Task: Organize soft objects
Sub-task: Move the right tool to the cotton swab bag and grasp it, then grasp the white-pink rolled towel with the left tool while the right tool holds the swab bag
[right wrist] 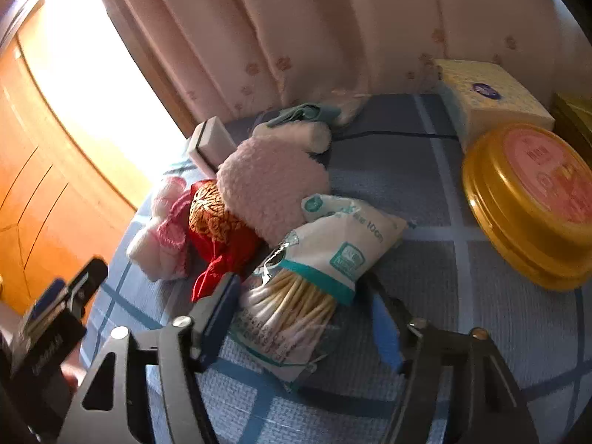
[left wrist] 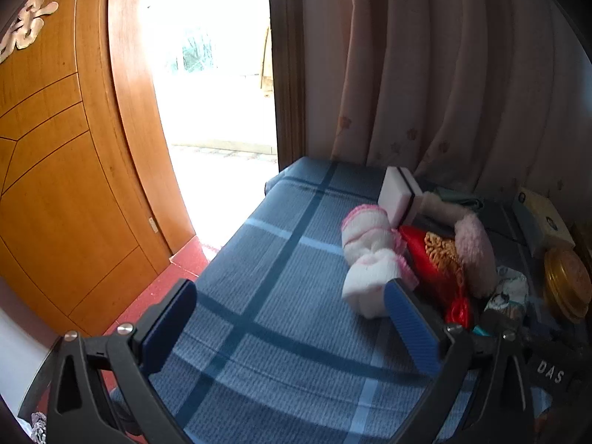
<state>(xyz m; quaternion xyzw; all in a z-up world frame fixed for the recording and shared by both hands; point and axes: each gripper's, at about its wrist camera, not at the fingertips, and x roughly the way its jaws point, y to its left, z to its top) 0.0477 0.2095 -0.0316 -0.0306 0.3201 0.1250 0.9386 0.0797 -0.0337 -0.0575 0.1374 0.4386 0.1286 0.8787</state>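
The left gripper [left wrist: 292, 318] is held wide and empty over the blue plaid cloth [left wrist: 259, 244], just left of the pink-and-white sock bundle [left wrist: 370, 259]. Rightward, the right gripper [right wrist: 310, 318] straddles the cotton swab packet [right wrist: 296, 296] at the near end of the pile, jaws part-open, pads apparently not yet pressing. The packet should be centred before squeezing.

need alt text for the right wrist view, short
The right gripper straddles a plastic bag of cotton swabs lying on a blue plaid cloth, its fingers either side of the bag. Behind the bag lie a pink fluffy item, a red pouch and rolled pink-and-white socks; a gold tin sits right.
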